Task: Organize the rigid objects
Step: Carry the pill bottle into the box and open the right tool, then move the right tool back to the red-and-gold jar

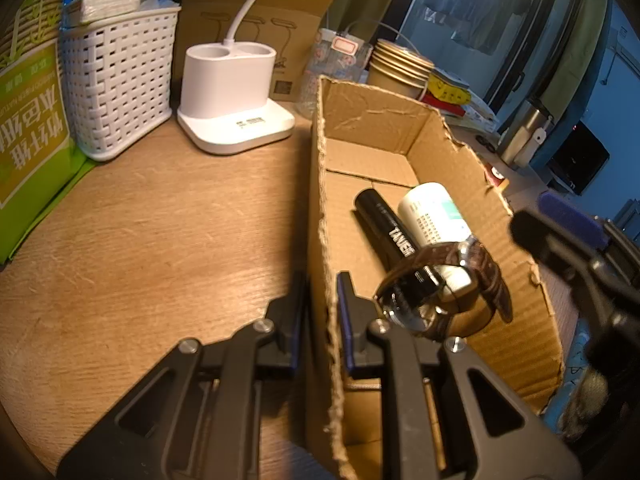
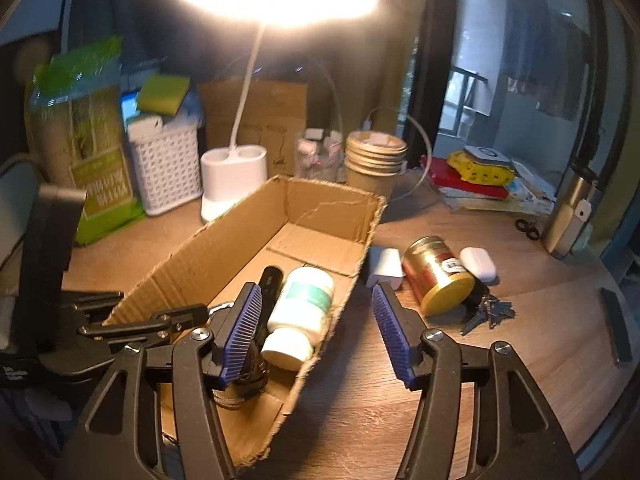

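An open cardboard box [image 1: 460,168] [image 2: 240,232] lies on the wooden table. Inside are a black tube [image 1: 384,224] [image 2: 270,280], a white pill bottle [image 1: 432,216] [image 2: 304,304] and a wristwatch with a brown strap [image 1: 436,292]. My left gripper [image 1: 320,320] is shut on the box's left wall. My right gripper [image 2: 316,332] is open and empty, straddling the box's right wall near its front end. On the table right of the box lie a gold tin can [image 2: 438,276], a white charger [image 2: 384,268], a white earbud case [image 2: 478,264] and a bunch of keys [image 2: 486,312].
A white lamp base [image 1: 232,92] [image 2: 232,176], a white woven basket [image 1: 120,80] [image 2: 164,168], a green paper pack [image 1: 28,128] and stacked paper cups [image 2: 374,160] stand behind the box. A steel flask [image 2: 568,216] and scissors [image 2: 528,228] are at the far right.
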Action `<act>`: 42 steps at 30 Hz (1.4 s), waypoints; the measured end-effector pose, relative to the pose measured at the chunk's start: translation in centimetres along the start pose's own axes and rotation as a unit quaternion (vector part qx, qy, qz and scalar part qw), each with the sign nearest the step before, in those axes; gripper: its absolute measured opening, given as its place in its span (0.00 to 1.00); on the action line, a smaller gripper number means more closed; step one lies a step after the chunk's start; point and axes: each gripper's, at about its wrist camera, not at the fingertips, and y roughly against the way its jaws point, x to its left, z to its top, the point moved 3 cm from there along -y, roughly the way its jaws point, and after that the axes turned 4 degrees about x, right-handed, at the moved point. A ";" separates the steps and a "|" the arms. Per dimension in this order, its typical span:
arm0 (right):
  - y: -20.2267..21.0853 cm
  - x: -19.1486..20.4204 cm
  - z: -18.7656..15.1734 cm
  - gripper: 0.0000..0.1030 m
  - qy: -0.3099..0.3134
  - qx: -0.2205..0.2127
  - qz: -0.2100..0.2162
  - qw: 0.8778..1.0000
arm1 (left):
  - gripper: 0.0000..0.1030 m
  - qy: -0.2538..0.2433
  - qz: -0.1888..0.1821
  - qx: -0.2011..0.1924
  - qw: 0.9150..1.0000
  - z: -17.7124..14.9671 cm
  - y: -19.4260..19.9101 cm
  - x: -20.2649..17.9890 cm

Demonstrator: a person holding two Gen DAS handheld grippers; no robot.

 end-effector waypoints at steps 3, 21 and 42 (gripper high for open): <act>0.6 -1.0 0.2 0.60 -0.020 -0.012 0.000 1.000 | 0.16 0.000 0.000 0.000 1.000 0.0 0.0 0.0; 1.3 -9.6 -1.5 0.61 -0.145 -0.029 -0.056 0.987 | 0.16 0.000 0.000 0.000 1.000 0.1 -0.1 0.1; -0.1 -15.7 -4.8 0.64 -0.199 -0.003 -0.115 0.973 | 0.16 0.000 0.000 0.000 1.000 0.1 -0.1 0.1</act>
